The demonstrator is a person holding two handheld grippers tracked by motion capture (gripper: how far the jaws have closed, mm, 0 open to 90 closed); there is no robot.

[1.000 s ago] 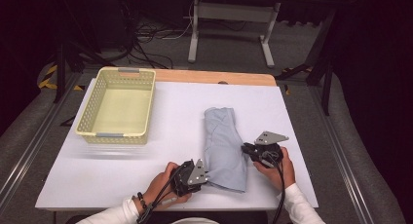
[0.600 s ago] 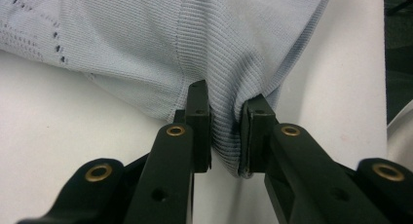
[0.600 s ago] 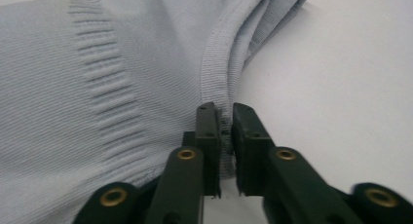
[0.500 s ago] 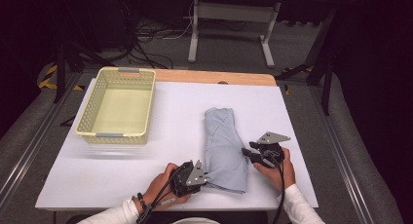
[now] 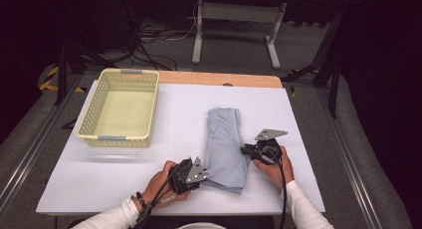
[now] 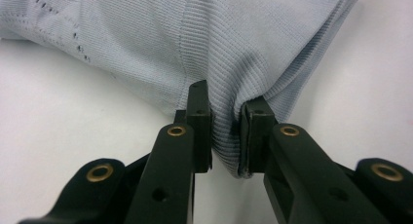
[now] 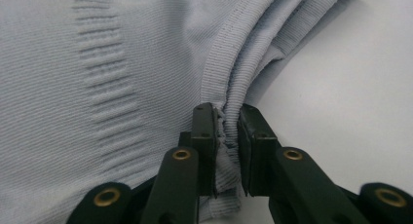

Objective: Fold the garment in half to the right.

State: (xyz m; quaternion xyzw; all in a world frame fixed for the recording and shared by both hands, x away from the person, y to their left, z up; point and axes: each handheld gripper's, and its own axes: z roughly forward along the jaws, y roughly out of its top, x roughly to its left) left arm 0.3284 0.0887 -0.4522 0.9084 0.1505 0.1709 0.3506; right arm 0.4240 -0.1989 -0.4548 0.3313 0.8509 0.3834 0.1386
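Note:
A folded pale blue knit garment (image 5: 226, 142) lies on the white table (image 5: 174, 124), right of centre. My left gripper (image 5: 196, 175) is at its near left corner. In the left gripper view the left gripper (image 6: 226, 131) is shut on a bunched fold of the garment (image 6: 219, 48). My right gripper (image 5: 247, 150) is at the garment's right edge. In the right gripper view the right gripper (image 7: 226, 146) pinches the ribbed hem layers of the garment (image 7: 122, 78) between its jaws.
A pale yellow plastic basket (image 5: 119, 109), with nothing inside, stands at the table's far left. A wooden strip (image 5: 219, 78) runs along the far edge. Beyond it are a metal stand (image 5: 234, 25) and cables on the floor.
Both grippers stay at the garment's near end. The right one has slid slightly down and inward along the right edge. The garment's near part looks a little more gathered.

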